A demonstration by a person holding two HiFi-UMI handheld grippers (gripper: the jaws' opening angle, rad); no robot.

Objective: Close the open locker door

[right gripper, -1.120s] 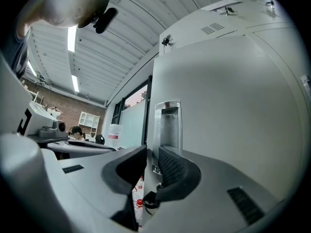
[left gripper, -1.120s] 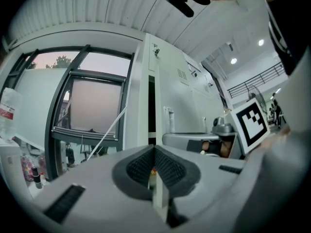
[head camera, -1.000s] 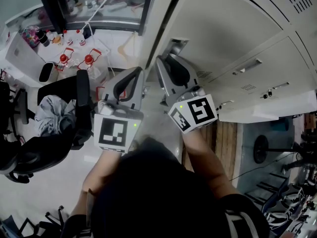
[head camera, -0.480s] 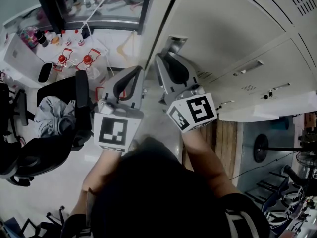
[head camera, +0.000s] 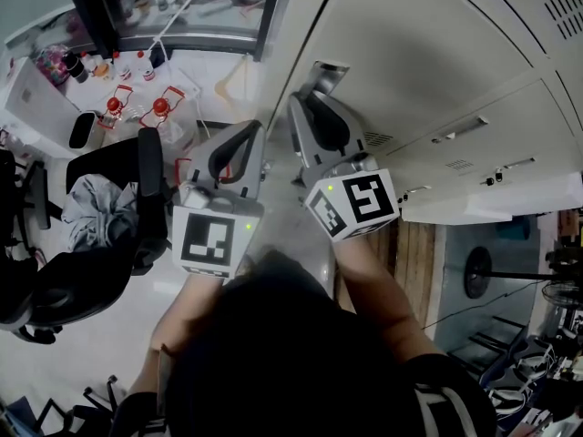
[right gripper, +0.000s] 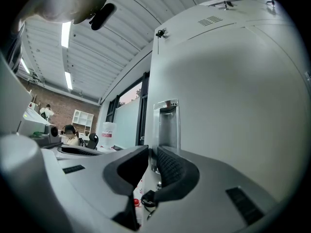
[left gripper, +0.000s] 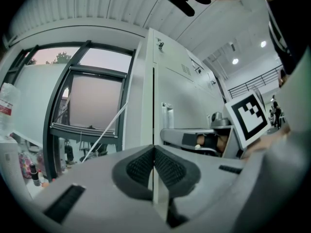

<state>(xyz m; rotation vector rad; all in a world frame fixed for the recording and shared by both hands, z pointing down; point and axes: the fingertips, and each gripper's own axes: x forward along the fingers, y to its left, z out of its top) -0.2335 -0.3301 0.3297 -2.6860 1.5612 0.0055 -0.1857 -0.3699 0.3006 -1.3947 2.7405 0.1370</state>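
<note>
A bank of grey lockers (head camera: 428,53) fills the right of the head view. One tall door has a recessed metal handle (head camera: 328,69) near its left edge. My right gripper (head camera: 302,107) points at that edge just below the handle. In the right gripper view the handle (right gripper: 166,125) stands straight beyond the jaws (right gripper: 151,166), which keep a narrow gap; I see nothing pinched. Keys (right gripper: 146,198) hang below. My left gripper (head camera: 239,153) hovers left of the lockers, shut (left gripper: 154,154) and empty. A pale panel (head camera: 492,198) juts out lower down the locker bank.
A black office chair (head camera: 82,253) with grey cloth on it stands at the left. Red-capped bottles (head camera: 137,107) sit on the floor near a dark window frame (head camera: 264,16). A strip of wooden floor (head camera: 414,258) lies below the jutting panel.
The head view has shifted slightly. Both grippers keep nearly the same places, the right one still by the handle.
</note>
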